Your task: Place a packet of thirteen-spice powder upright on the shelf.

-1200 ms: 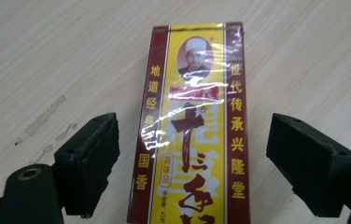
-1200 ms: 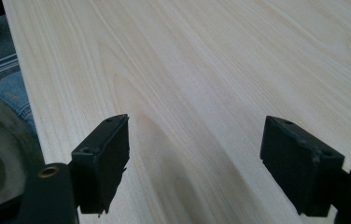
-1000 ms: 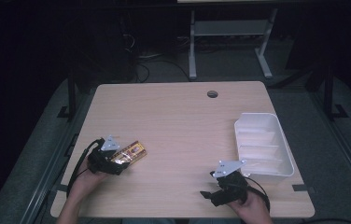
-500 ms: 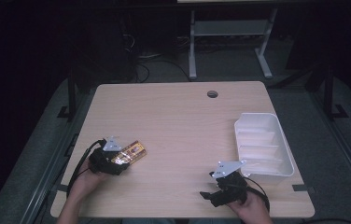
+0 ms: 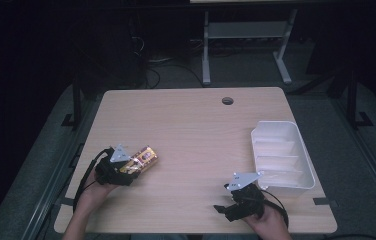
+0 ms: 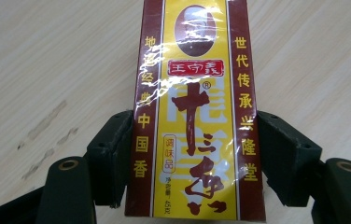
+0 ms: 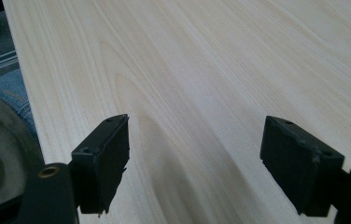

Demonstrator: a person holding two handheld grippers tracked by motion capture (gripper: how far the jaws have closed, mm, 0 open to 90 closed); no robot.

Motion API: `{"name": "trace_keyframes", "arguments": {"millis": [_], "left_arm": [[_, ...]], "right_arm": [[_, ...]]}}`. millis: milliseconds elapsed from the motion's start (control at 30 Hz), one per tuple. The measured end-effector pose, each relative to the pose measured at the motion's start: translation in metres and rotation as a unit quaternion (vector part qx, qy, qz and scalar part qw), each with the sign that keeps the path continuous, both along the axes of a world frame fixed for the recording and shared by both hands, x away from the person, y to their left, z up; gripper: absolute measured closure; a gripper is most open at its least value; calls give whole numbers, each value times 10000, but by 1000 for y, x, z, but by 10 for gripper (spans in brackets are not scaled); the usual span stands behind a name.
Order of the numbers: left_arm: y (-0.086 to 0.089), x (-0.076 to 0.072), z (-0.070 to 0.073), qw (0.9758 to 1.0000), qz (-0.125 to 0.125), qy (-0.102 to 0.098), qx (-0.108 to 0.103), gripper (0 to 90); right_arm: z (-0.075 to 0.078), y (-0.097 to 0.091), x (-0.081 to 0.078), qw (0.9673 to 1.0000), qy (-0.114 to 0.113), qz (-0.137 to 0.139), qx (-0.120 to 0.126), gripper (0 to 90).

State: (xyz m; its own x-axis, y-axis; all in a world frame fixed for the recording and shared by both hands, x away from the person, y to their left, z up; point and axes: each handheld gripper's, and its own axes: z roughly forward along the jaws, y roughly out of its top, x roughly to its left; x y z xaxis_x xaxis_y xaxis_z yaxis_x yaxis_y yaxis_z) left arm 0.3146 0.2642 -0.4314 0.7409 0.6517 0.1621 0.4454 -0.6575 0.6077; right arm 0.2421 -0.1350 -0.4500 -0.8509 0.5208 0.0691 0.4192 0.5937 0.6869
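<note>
Left tool (image 5: 126, 167) is seen at the near-left of the desk (image 5: 191, 130), held in the left hand (image 5: 98, 185). Its jaws are clamped on a yellow and dark-red packet (image 5: 141, 159) printed with Chinese characters. In the left gripper view the packet (image 6: 194, 112) lies flat on the wood, a black jaw pressed against each long side, and its far end reaches past the jaws.

Right tool (image 5: 233, 197) is seen at the near-right edge, held in the right hand (image 5: 266, 225). In the right gripper view its jaws stand wide apart with bare wood between them, and the desk edge is seen at the left of that view.

A white tray (image 5: 296, 135) with dividers sits at the right side of the desk, just beside the right tool and well apart from the packet. A round cable hole (image 5: 227, 101) is noted near the far edge. Bare wood lies between packet and tray. A metal frame (image 5: 246, 45) stands on the floor beyond the desk.
</note>
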Motion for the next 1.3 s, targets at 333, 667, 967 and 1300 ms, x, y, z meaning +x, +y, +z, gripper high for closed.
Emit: {"name": "trace_keyframes", "arguments": {"millis": [333,667,967,1300], "left_arm": [[-20,-14,9,9991,-242,-272,-209,326],[-46,-26,11,9972,-574,-418,-218,326],[-68,-38,14,9952,-765,-523,-320,326],[-84,-48,15,9927,-973,-632,-338,326]], "right_arm": [[1,-1,1,9999,4,-92,48,238],[7,-3,2,9996,-79,-173,199,239],[13,-4,2,9989,-117,-212,395,238],[21,-7,2,9970,-168,-267,709,204]]}}
